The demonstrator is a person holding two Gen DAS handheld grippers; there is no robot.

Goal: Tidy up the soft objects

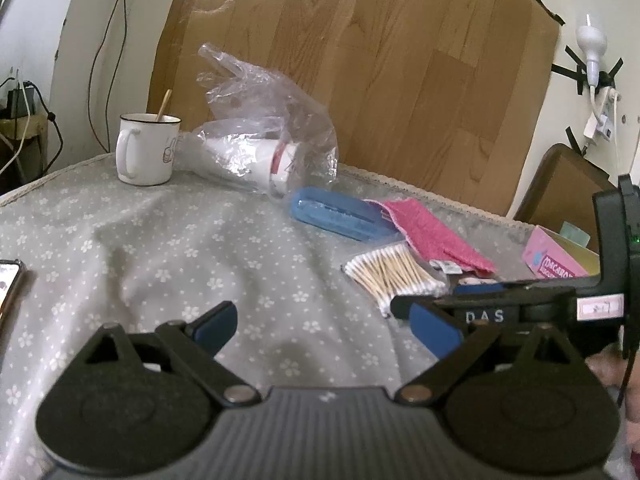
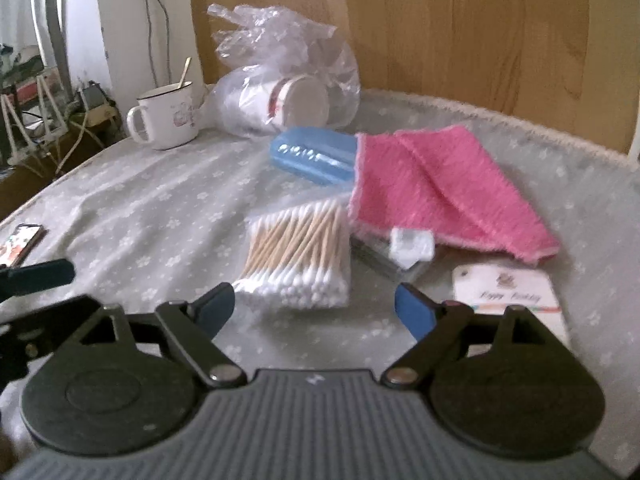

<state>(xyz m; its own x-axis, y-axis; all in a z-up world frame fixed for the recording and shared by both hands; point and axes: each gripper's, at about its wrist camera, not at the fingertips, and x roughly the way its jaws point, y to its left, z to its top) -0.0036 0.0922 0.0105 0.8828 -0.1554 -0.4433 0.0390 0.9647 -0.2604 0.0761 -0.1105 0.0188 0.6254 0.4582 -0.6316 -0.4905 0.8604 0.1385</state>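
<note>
White letters "DAS" are printed on the black body of the right gripper [image 1: 436, 308] where it crosses the left wrist view. A pink cardboard box [image 1: 556, 258] at the table's right edge shows partial lettering beginning "MACARO". A white card [image 2: 510, 292] near the right gripper [image 2: 314, 306] carries cursive writing too blurred to read.

The folded pink terry cloth [image 2: 436, 188] lies on the grey flower-print tablecloth [image 2: 152, 208], ahead and to the right of the right gripper, apart from it. One end rests against a translucent blue plastic case [image 2: 310, 156]. A clear packet of wooden cotton swabs [image 2: 298, 254] sits just beyond the gap between the right gripper's blue fingertips [image 2: 416, 312], beside the cloth.

Both tools are spread wide and grasp nothing. The left gripper [image 1: 326, 320] hovers over bare tablecloth, well left of the cloth [image 1: 432, 236].

Farther back stand a white enamel mug [image 1: 146, 148] with a stick inside and a clear plastic bag [image 1: 264, 128] around white paper cups.
</note>
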